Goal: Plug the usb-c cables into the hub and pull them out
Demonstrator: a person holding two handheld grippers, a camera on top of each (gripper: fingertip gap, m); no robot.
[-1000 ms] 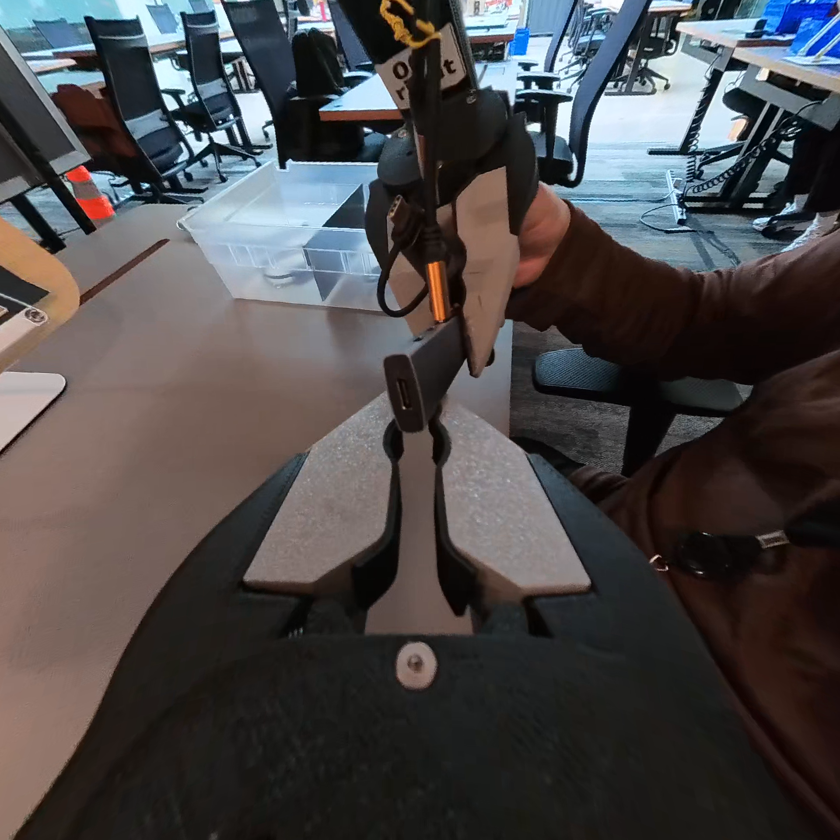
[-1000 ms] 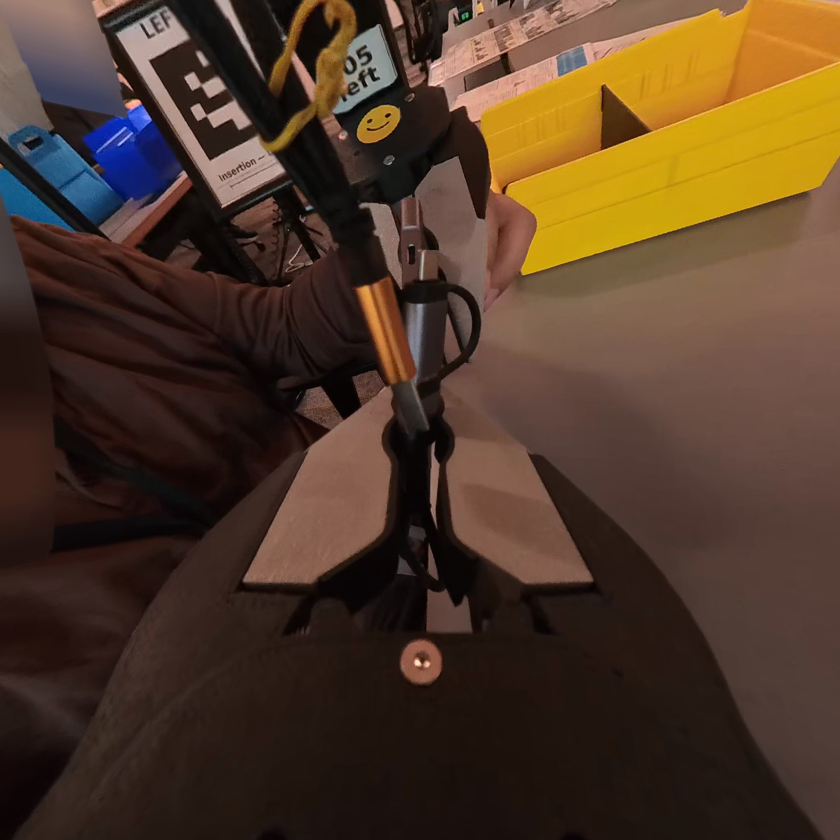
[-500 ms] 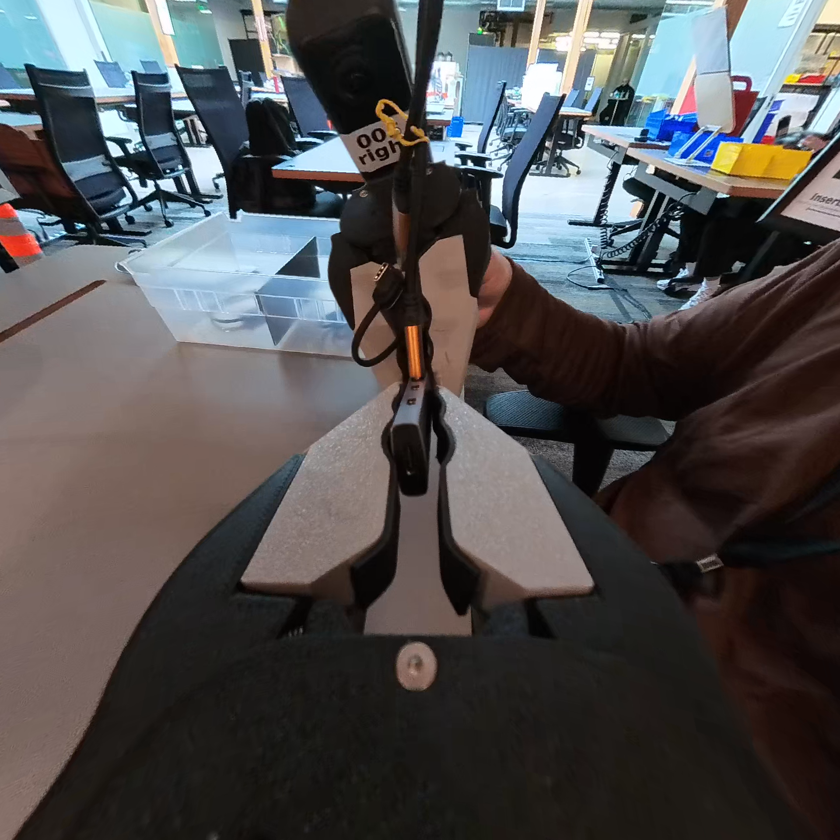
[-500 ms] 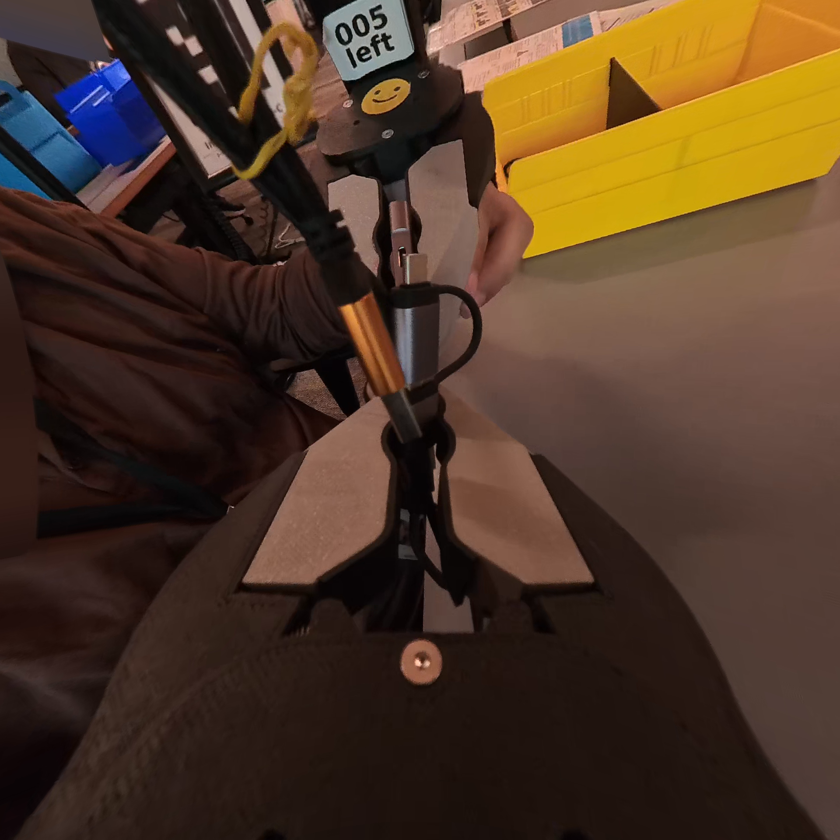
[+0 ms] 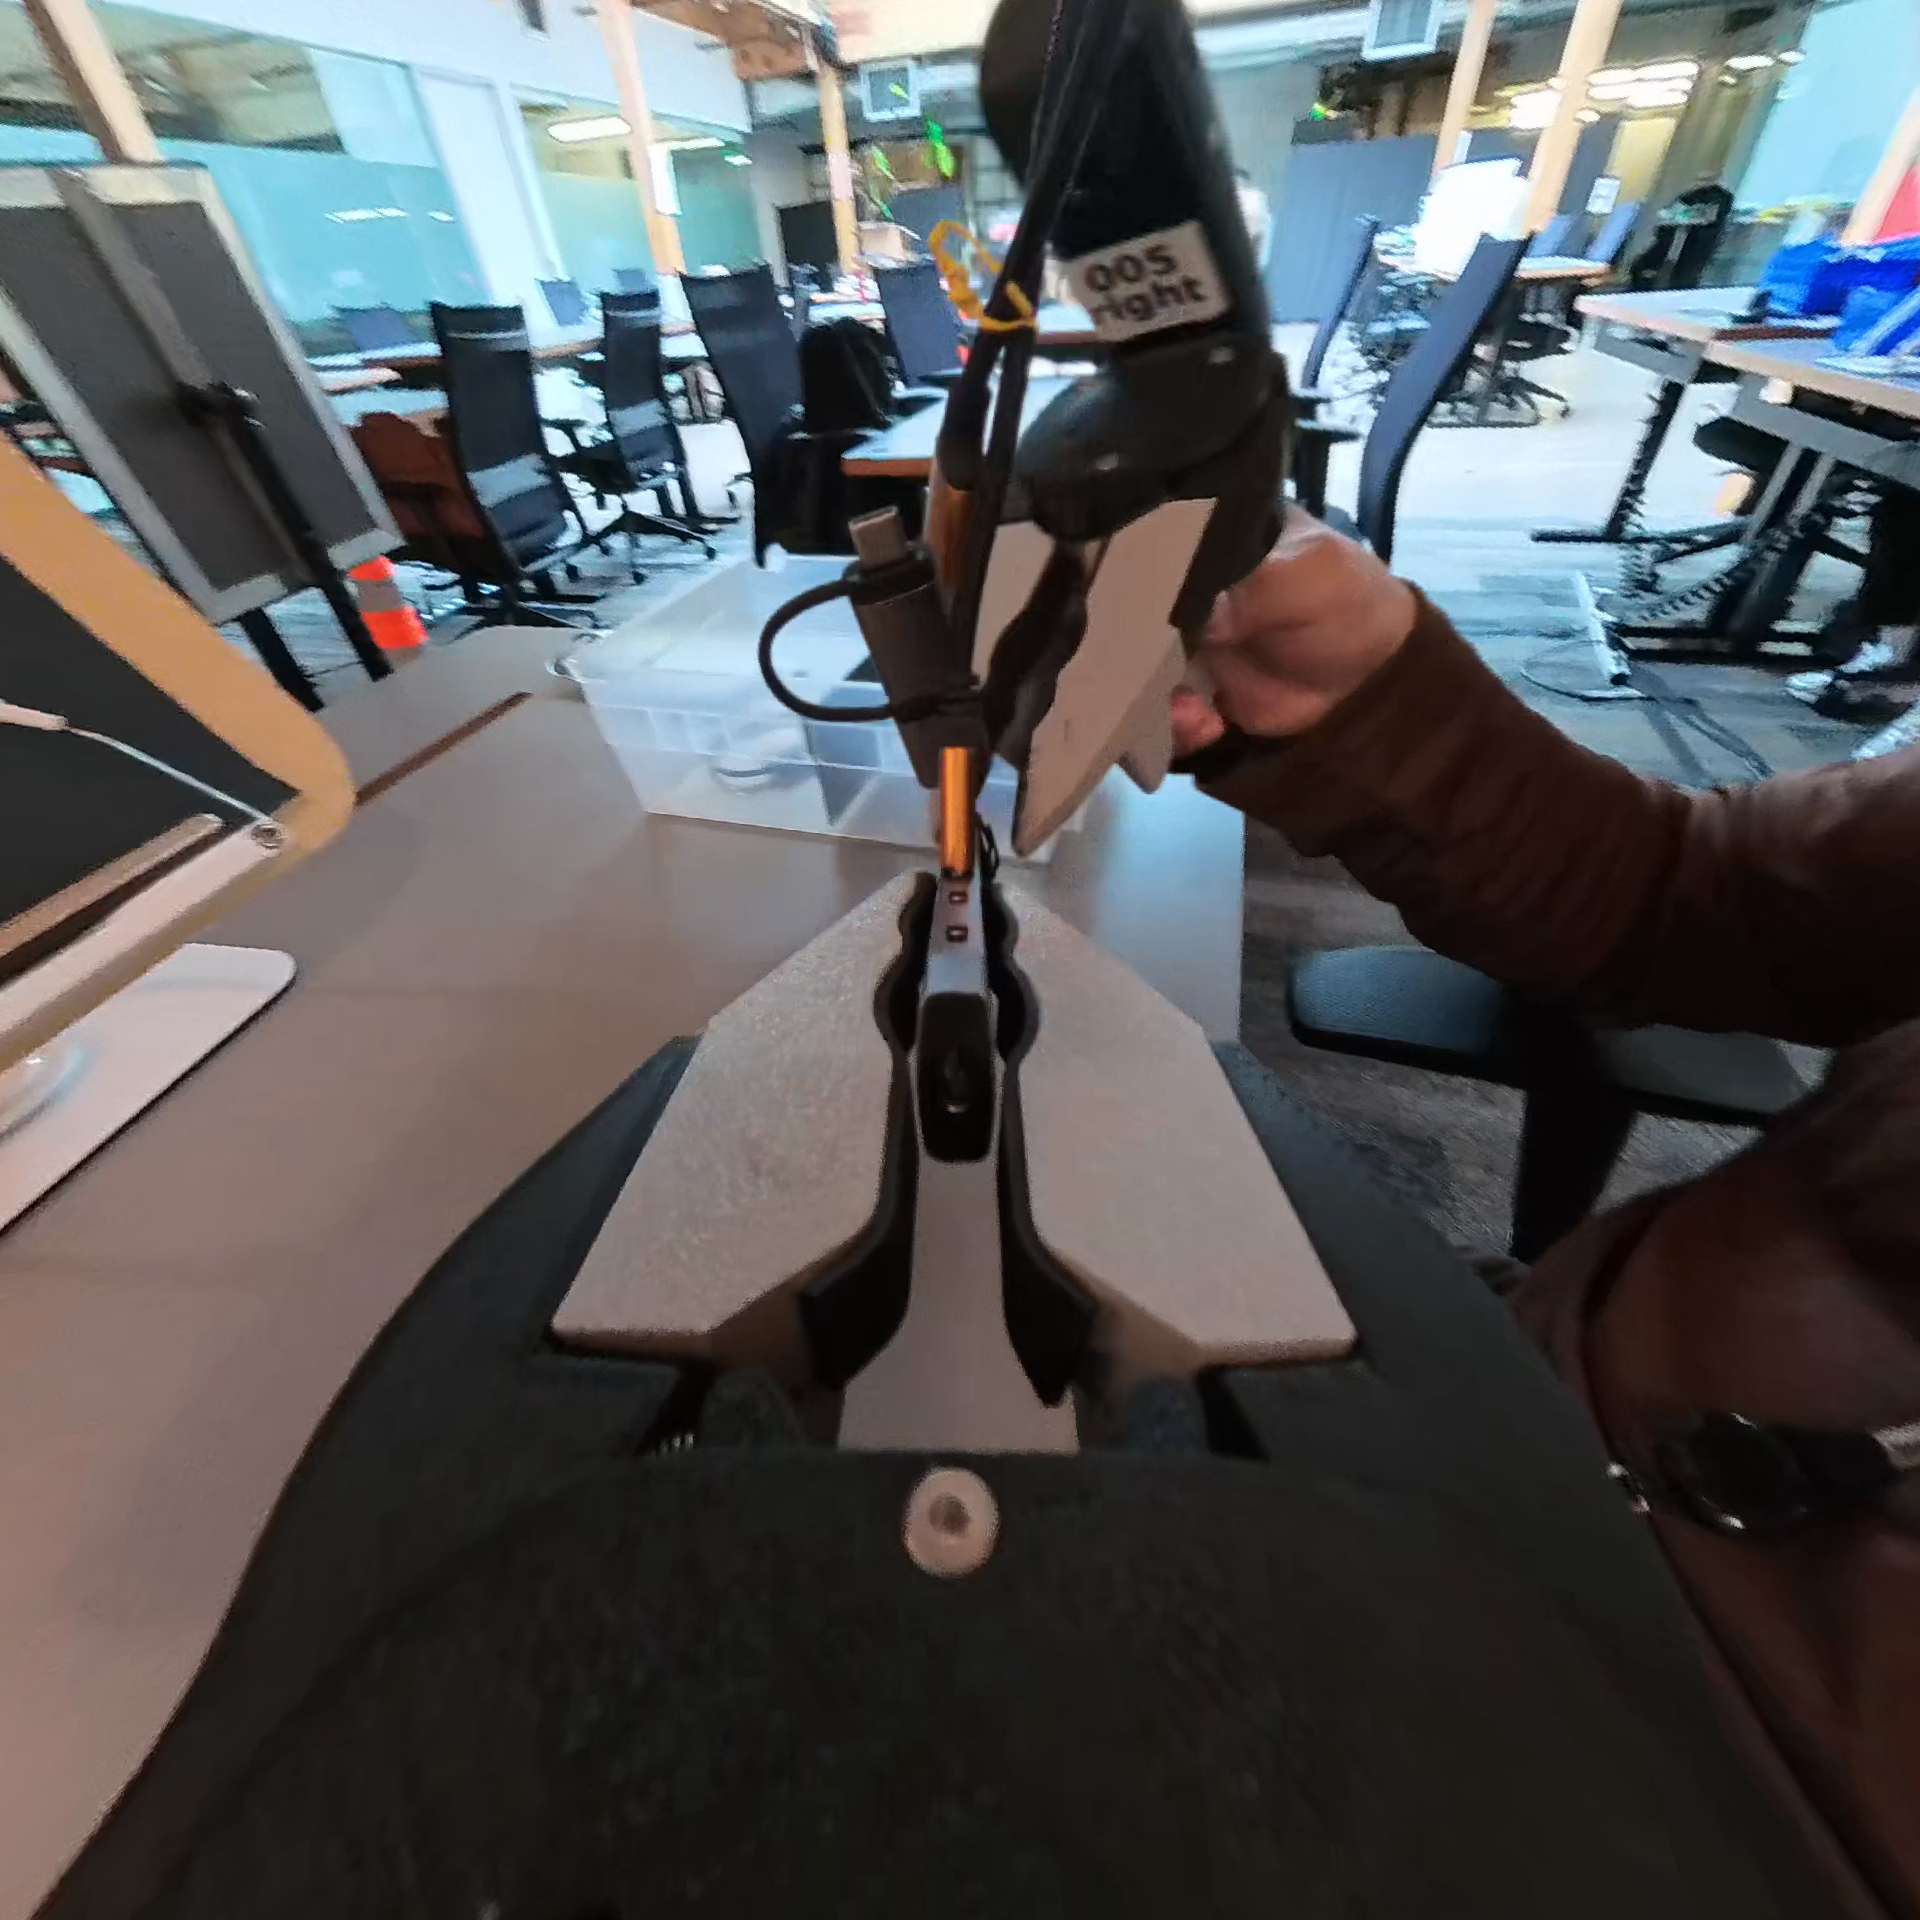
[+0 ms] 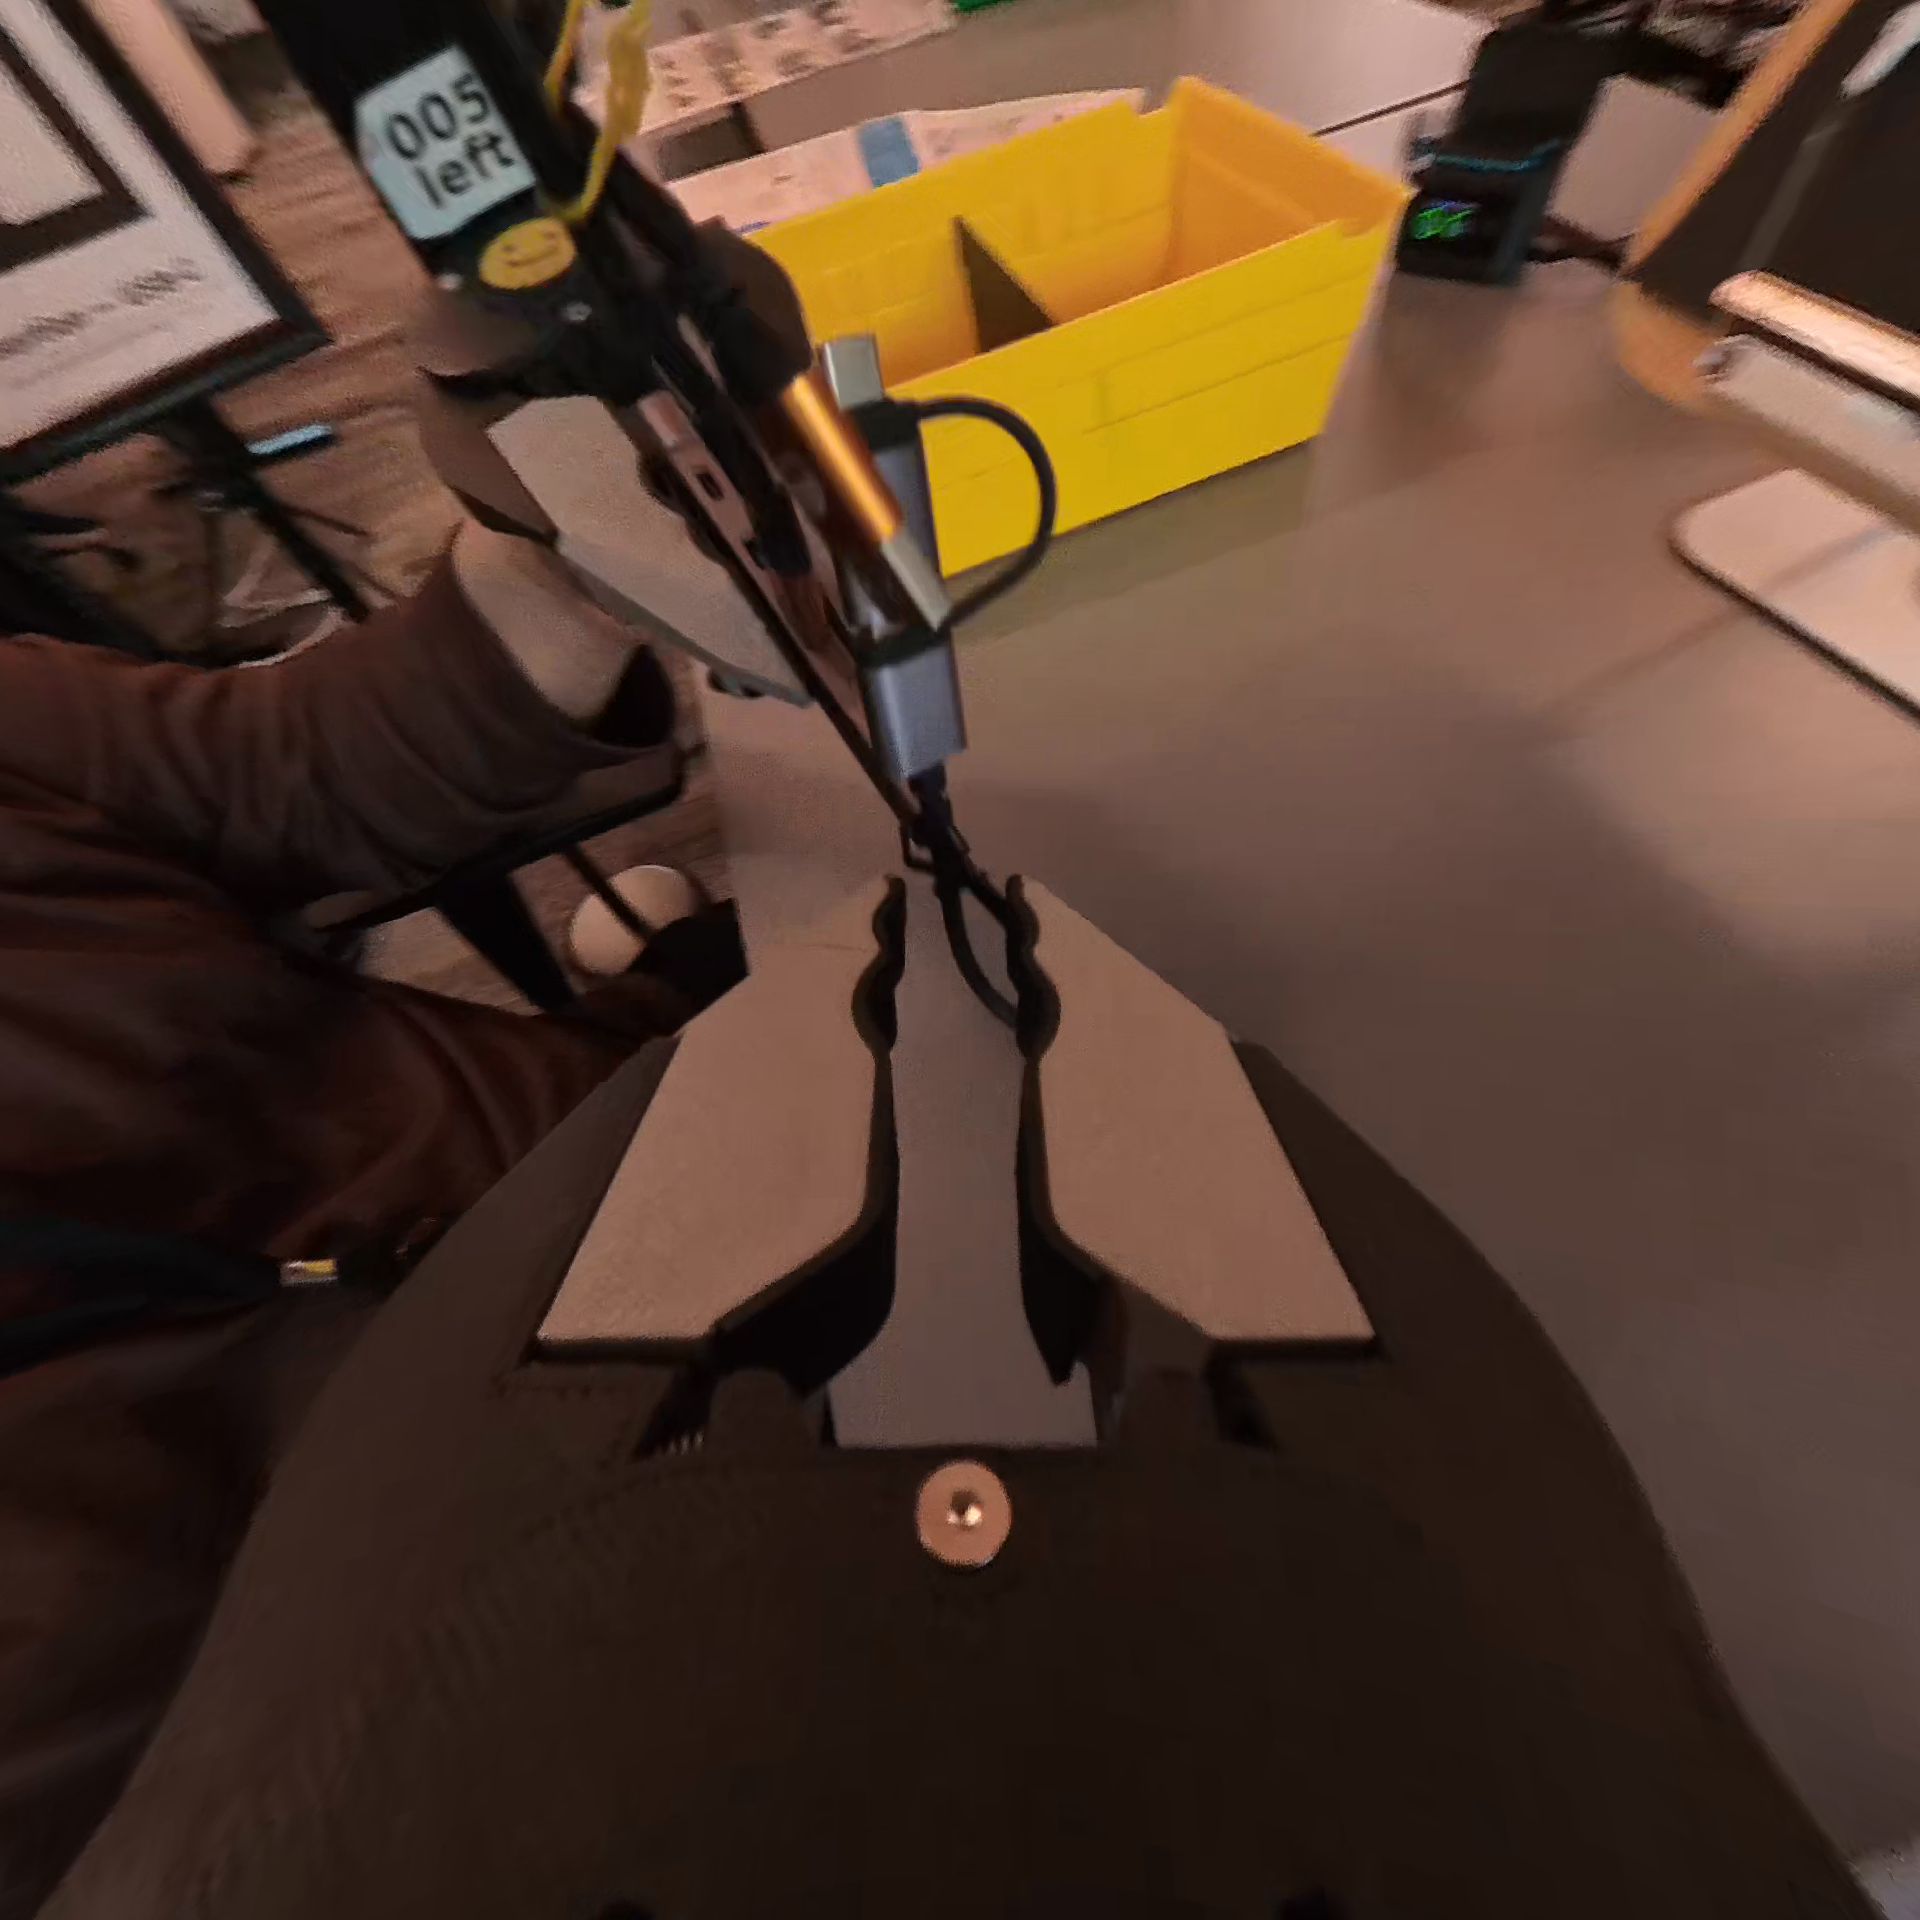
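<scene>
Above a brown office desk (image 5: 436, 1039), the left gripper (image 5: 956, 914) clamps a grey hub (image 5: 954, 1049) while the right gripper (image 6: 951, 894), jaws parted, loosely straddles black cables (image 6: 961, 883).

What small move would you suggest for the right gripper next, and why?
Probably ease the right gripper forward and close it on the grey connector. Its jaws stand open around only thin cable, that connector's metal tip is free, and the orange plug already seems seated in the hub that the left gripper clamps.
</scene>
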